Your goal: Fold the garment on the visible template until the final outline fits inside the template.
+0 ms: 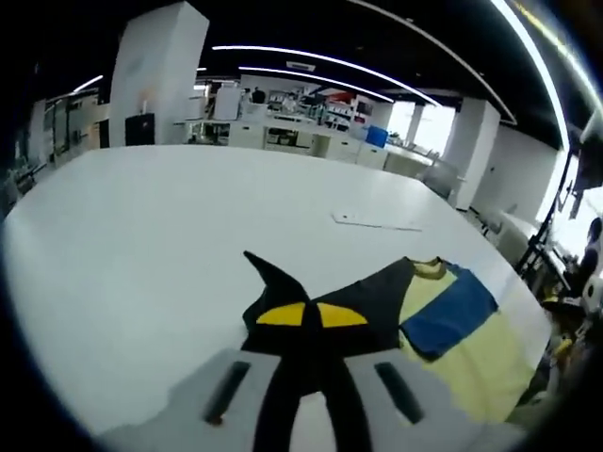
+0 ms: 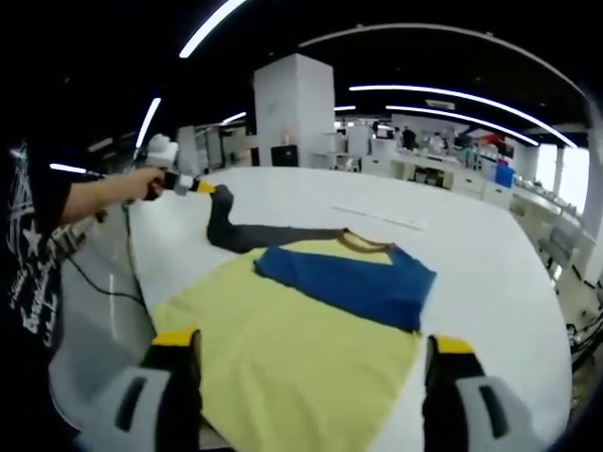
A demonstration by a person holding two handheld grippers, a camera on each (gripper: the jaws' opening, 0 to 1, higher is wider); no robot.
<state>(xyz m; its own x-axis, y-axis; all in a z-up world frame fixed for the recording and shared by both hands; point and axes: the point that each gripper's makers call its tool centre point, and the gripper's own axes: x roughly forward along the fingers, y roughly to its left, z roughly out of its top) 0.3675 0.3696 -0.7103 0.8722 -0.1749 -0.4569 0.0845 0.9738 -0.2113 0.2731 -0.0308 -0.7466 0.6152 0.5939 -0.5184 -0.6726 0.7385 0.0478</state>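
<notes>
- Nearest us in the right gripper view, the right gripper [image 2: 311,363] stands with its jaws spread wide, nothing between them; the yellow body of the garment [image 2: 283,334] lies flat just beyond the yellow-tipped fingers [image 2: 174,339].
- We see the garment spread on the white table [image 2: 490,273]: yellow body near, a blue sleeve [image 2: 353,281] folded across its chest, a brown collar [image 2: 363,243] at the far edge.
- A dark sleeve [image 2: 254,234] runs left from the collar and rises off the table toward the far left, where the left gripper [image 2: 203,187] has it pinched, held in a person's hand [image 2: 141,184].
- In the left gripper view, the left gripper [image 1: 311,320] is closed tight on the dark sleeve [image 1: 311,301]; its yellow tips meet on the cloth, which bunches up into a point beyond them.
- To the right of that in the same view, we note the blue sleeve [image 1: 450,311] over the yellow body [image 1: 490,363].
- A thin pale flat sheet [image 1: 375,222] lies farther out on the table, well apart from the garment; we cannot tell what it is.
- Beyond the table: white pillars, desks, ceiling light strips.
</notes>
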